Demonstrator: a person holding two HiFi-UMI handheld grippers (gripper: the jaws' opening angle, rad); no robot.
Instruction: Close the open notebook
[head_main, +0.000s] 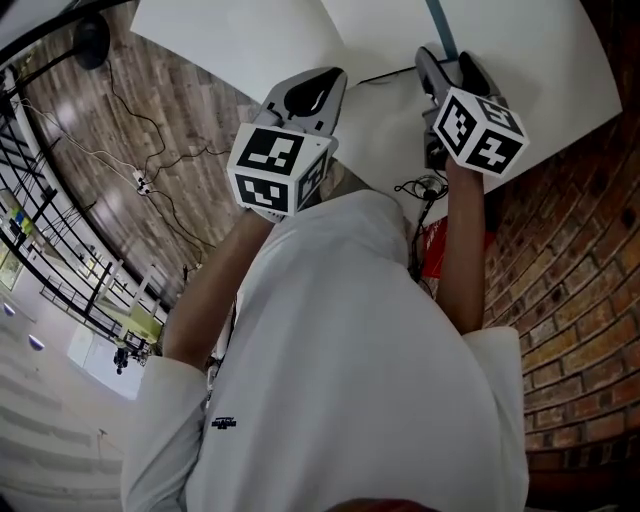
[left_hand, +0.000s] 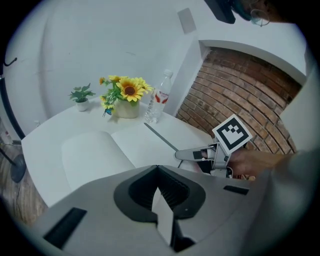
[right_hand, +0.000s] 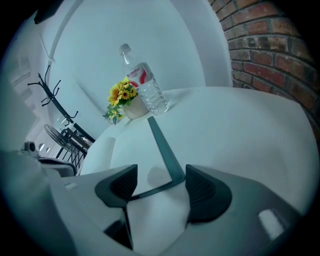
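Task at the approach step, by the look of it: notebook (left_hand: 100, 150) spread open and flat on the white counter (right_hand: 240, 120), pages up, with a dark cover (right_hand: 162, 145) showing along the right page's outer and near edges. Right tool (right_hand: 161, 176) released, with jaws wide apart either side of the cover's near corner, pinching nothing yet. Left tool (left_hand: 157, 170) clenched on nothing, short of the left page. Next, probably: slip under that corner, pinch the cover, lift and fold over the spine onto the left page. Beyond the notebook, a water bottle (right_hand: 145, 87) beside a pot of sunflowers (right_hand: 122, 97).
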